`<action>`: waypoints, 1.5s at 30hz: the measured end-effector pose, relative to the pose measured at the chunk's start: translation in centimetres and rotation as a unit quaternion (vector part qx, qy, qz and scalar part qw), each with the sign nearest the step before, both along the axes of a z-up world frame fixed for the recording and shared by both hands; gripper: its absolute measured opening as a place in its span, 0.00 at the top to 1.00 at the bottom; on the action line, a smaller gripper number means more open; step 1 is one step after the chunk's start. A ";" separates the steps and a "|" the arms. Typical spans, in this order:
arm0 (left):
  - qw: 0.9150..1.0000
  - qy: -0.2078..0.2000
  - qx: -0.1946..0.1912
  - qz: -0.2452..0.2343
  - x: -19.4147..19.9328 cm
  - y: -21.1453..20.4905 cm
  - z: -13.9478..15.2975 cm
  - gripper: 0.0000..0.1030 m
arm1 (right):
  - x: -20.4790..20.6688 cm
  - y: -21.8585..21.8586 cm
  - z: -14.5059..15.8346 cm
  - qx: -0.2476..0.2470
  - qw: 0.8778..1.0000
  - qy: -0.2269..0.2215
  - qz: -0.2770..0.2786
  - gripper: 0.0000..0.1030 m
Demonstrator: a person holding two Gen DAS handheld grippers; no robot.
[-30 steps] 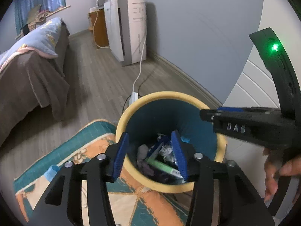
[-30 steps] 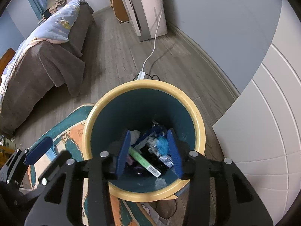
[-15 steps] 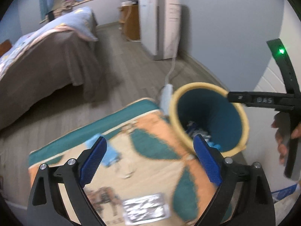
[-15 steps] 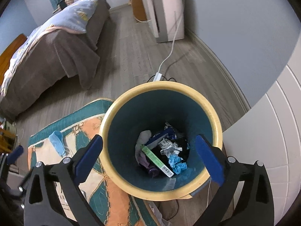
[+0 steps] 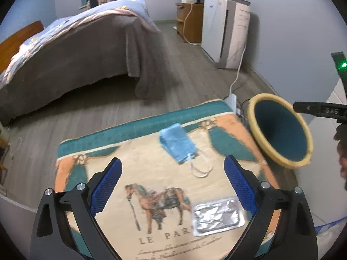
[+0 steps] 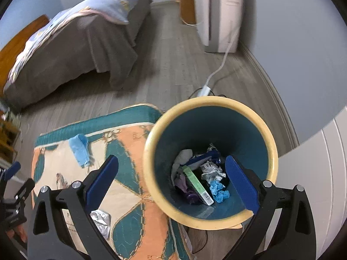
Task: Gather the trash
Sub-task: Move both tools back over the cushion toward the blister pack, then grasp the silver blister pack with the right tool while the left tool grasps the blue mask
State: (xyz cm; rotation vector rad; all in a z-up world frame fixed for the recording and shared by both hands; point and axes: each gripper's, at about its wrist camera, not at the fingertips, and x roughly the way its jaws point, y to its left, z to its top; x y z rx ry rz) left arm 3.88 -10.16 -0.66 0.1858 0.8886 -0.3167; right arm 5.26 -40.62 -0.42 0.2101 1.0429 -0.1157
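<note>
Blue mask: I see it lying on the rug, left of the bin.
Foil packet: flat on rug, nearer me.
My left hand-held gripper: wide apart, empty, over rug.
My right hand-held gripper: wide apart, empty, above bin's trash.

mask and foil pack on rug, bin right

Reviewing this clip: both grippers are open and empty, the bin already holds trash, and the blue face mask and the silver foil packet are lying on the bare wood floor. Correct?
Not quite. The blue face mask and silver foil packet lie on the patterned rug, not on bare wood floor; the left wrist view shows it. The rest holds: left gripper and right gripper open and empty, bin holding trash.
</note>
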 end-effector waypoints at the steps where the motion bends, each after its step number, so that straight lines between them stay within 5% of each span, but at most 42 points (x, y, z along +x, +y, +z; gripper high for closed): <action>1: 1.000 0.002 0.002 0.002 0.0 0.3 -0.3 0.08 | 0.1 0.6 0.0 -0.003 1.000 0.000 0.008 0.06; 18: 1.000 -0.010 0.020 0.007 -0.3 4.6 -0.2 0.08 | 0.5 9.1 -4.0 -0.020 0.987 0.061 0.147 0.06; 32: 0.999 0.013 0.051 0.009 0.2 9.0 -1.3 0.08 | -1.4 16.8 -9.2 -0.036 0.942 0.151 0.298 0.06; 40: 0.999 0.037 0.027 0.021 0.8 10.8 -1.4 0.08 | -3.1 21.2 -13.1 -0.090 0.896 0.210 0.380 0.06; 45: 0.999 0.043 0.019 0.025 1.0 11.5 -1.5 0.08 | -2.9 22.4 -14.6 -0.120 0.887 0.224 0.387 0.06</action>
